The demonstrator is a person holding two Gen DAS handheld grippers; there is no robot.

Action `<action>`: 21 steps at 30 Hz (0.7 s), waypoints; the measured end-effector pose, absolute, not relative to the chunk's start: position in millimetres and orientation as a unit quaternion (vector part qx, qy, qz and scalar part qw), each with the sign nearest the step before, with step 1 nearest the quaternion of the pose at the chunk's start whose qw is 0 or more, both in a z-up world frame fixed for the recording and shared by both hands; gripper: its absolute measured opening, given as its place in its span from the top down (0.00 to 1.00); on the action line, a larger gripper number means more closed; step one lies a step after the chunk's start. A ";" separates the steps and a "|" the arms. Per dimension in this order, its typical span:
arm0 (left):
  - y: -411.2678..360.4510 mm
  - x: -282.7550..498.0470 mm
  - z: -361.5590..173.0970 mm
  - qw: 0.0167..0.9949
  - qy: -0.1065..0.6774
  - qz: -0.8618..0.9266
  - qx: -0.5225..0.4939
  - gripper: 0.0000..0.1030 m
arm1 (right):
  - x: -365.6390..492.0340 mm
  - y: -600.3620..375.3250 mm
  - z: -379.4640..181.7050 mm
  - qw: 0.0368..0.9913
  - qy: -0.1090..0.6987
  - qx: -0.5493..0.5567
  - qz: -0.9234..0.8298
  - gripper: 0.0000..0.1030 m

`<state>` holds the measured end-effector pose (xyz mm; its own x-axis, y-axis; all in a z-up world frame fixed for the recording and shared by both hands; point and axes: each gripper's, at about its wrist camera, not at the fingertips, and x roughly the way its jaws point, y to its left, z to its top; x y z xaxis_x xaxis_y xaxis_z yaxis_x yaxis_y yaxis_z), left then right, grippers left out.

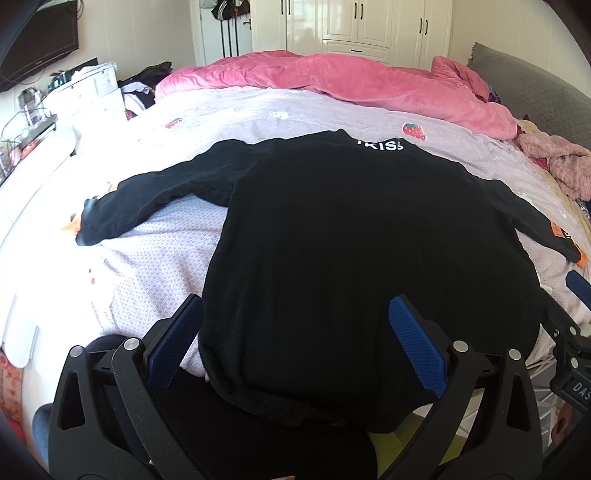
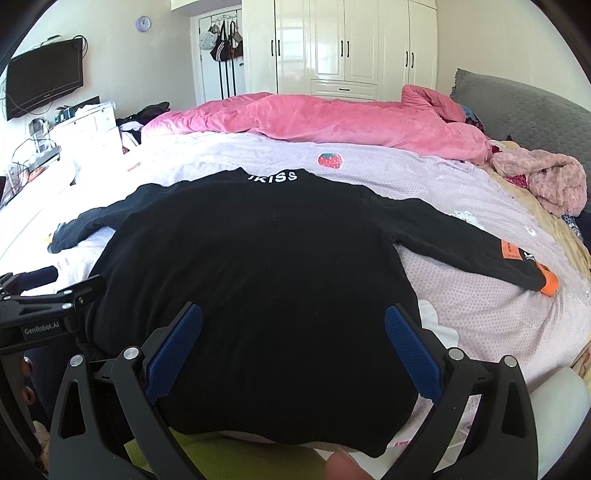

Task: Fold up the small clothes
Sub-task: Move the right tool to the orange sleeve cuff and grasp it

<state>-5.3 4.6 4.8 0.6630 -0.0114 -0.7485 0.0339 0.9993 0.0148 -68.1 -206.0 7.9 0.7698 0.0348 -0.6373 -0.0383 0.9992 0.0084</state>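
Shirt lay flat on bed, unfolded; both grippers, left and right, gaped wide at hem, next likely pinching a sleeve inward

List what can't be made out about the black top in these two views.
- black top: hem drops over the bed edge in the left wrist view.
- right sleeve cuff: cut off by the fisheye edge there.
- collar lettering: first letter unreadable in the right wrist view.
- Front of the top: face down, unseen.

Top flat on bed, quilt behind, w/ wardrobe beyond.
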 end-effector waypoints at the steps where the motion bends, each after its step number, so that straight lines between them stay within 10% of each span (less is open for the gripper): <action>1: 2.8 -3.9 5.5 0.912 0.410 -0.014 0.016 0.09 | -66.2 -205.8 8.9 0.942 0.335 -0.008 0.014 0.04; 21: -24.2 47.2 11.1 0.905 0.424 -0.028 0.026 0.09 | -23.3 -230.9 18.8 0.948 0.318 0.012 -0.022 0.04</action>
<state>47.2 -24.2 11.1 0.6387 -0.0279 -0.7689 0.0721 0.9971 0.0237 -23.3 -230.9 18.8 0.7964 -0.0344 -0.6038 0.0500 0.9987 0.0090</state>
